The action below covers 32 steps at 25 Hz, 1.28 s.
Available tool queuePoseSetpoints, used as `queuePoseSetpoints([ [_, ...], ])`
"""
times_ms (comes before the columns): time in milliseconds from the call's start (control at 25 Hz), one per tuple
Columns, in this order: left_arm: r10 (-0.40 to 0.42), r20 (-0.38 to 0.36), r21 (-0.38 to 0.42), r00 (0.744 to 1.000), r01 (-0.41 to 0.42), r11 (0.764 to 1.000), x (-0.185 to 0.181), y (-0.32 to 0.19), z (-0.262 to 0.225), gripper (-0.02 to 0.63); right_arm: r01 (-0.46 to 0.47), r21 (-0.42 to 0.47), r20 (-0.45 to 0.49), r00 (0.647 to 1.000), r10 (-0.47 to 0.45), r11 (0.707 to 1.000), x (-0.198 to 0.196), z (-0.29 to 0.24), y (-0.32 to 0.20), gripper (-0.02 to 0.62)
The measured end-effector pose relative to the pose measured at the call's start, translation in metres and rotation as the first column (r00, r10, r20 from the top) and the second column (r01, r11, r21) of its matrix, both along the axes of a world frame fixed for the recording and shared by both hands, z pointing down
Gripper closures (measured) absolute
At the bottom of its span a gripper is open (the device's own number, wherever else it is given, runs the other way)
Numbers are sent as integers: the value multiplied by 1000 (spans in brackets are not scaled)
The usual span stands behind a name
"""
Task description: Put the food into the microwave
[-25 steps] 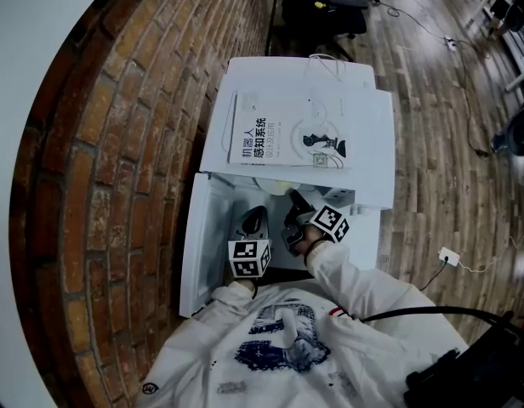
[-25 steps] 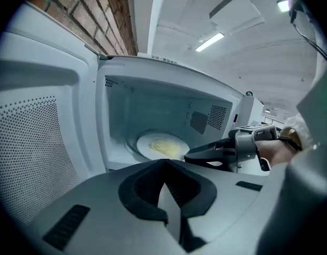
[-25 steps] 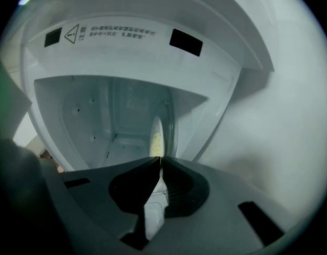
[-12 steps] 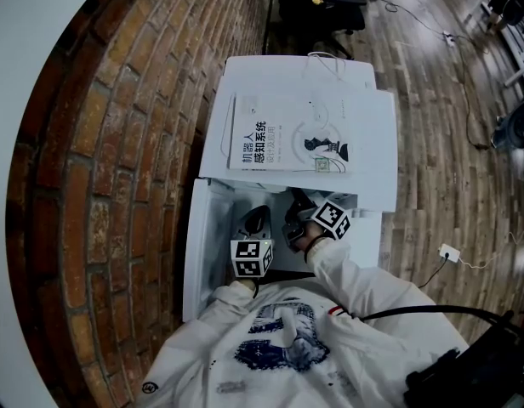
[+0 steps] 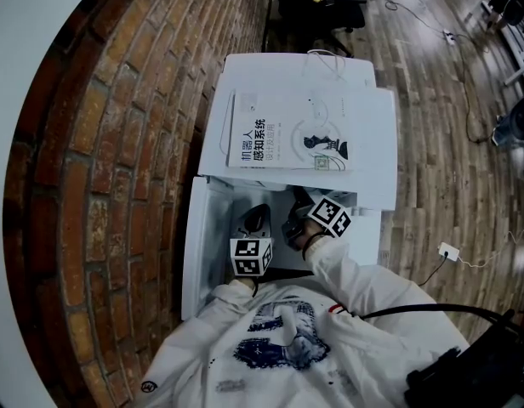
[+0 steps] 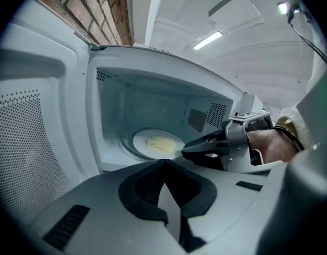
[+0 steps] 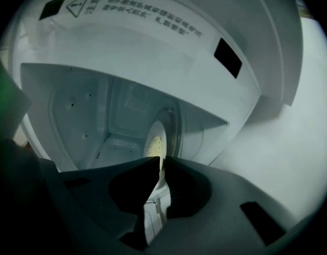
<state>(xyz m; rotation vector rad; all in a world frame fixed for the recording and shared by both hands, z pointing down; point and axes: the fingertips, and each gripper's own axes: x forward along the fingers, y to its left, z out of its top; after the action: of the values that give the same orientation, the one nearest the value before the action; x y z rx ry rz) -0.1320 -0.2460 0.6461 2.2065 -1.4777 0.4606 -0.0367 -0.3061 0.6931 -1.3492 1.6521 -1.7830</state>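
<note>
A person in a white sweatshirt (image 5: 287,347) stands at the bottom of the head view and reaches forward with both tools into an open white microwave (image 5: 287,73).

The left tongs (image 6: 163,166) are pressed together with nothing in them. They hang just outside the oven opening and point into it.

The right tongs (image 7: 158,162) reach further in, past the front edge of the cavity. They are closed to a narrow slit with the near rim of the plate (image 6: 139,141) caught in it. From the left gripper view these tongs and the hand (image 6: 269,145) behind them cross the right part of the opening and cover the plate's right edge.

The plate sits on the glass turntable (image 6: 126,145) on the oven floor, and the pale yellow food (image 6: 161,143) lies flat in the plate's middle.

The microwave door (image 6: 31,137), with its dotted mesh panel, is swung fully open on the left, towards the brick wall (image 5: 117,185). A printed warning label (image 7: 126,15) runs along the frame above the opening.

A white paperback book (image 5: 287,134) lies flat on the microwave's top and covers most of it.

To the right is a wooden floor (image 5: 441,143), where a small white adapter (image 5: 449,254) lies on a thin cable. Beyond the microwave stands a black office chair (image 5: 317,7).
</note>
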Motion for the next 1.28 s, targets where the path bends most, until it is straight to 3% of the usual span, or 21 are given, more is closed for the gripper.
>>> queuePoseSetpoints([
  [600,-25,3,5,1000,25,1000,3,11,-4,598,24,13,7,1000,-25,1000,9,-2,16,566],
  [1080,-31,10,38,999,31,999,6,34,-23,598,158,107,-87,985,-150,982,15,-32,45,568],
  [1280,-20,41,59,999,18,998,9,43,-39,598,254,174,-154,961,-229,951,19,-57,64,578],
])
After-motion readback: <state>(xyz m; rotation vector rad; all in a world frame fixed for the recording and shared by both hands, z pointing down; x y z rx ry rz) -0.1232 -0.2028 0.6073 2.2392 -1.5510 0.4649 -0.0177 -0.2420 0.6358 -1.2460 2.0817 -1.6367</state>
